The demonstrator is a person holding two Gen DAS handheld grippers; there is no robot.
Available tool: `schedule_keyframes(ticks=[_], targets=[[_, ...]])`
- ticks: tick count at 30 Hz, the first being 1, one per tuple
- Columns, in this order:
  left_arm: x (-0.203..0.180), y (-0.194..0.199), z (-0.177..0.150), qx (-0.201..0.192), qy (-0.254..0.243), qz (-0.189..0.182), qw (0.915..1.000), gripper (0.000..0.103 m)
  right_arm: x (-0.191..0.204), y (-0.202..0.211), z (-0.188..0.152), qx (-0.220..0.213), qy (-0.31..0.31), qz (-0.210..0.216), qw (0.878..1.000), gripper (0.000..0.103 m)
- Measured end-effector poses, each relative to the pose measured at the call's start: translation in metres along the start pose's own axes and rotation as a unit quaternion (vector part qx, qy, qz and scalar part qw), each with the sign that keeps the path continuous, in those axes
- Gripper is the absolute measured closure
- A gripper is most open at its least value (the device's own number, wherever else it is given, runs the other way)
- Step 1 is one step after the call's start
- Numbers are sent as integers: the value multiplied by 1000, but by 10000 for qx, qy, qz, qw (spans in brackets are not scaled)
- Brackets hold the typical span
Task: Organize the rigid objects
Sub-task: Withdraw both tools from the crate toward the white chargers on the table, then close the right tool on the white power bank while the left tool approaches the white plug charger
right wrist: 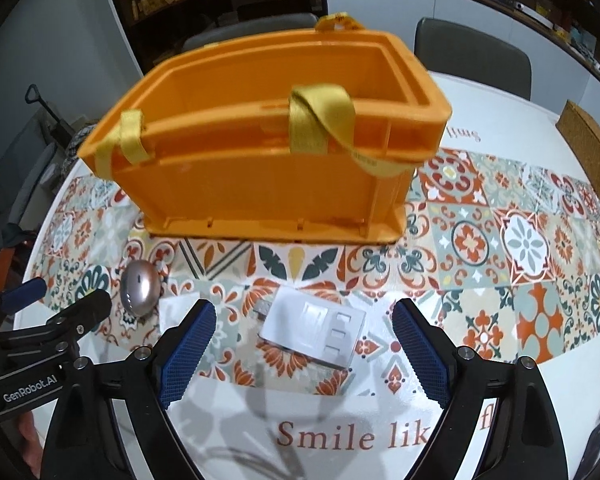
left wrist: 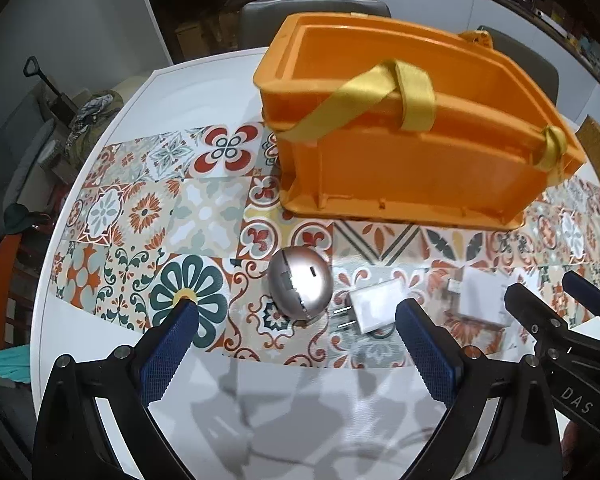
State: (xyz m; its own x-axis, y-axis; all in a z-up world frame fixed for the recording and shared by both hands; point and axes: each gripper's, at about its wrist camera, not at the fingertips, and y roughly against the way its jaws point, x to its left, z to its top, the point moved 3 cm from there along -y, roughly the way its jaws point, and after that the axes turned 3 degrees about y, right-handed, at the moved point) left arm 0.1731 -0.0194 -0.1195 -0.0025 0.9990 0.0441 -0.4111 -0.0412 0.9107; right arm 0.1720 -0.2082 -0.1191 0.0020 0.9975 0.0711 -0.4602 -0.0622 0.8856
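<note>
On the patterned bench, a smooth silver egg-shaped gadget (left wrist: 300, 289) and a flat white wall adapter (right wrist: 314, 332) lie before an orange bin (right wrist: 268, 168). Both the left claw (left wrist: 296, 320) and right claw (right wrist: 304, 320) gape wide, holding nothing. The egg looks hard and slippery, best pinched across its middle; the adapter seems light and stiff, gripped by its long edges.

Orange crate (right wrist: 260, 184) soft with blur, its floor hidden behind the near wall. White charger (left wrist: 374, 308) smeared. Printed lettering on worktop (right wrist: 352, 436) cut by right tool's finger (right wrist: 420, 356). Shelf contents too small to tell.
</note>
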Motion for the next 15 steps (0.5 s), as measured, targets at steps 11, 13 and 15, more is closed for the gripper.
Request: schedule_keyframes(ticks=[11,13,15], targets=[[-3,-18,-12,127,-90,127,9998,3,-3,-26,-16,288,-40,-53,9996,4],[-2,-21,-13,149,-91,155,9997,3,-3,-31,-18,355,-54,-44,9993,4],[-2,-23,-14,148,-101,175,9997,3,-4,-36,-19,417,-86,-24,9991,4]])
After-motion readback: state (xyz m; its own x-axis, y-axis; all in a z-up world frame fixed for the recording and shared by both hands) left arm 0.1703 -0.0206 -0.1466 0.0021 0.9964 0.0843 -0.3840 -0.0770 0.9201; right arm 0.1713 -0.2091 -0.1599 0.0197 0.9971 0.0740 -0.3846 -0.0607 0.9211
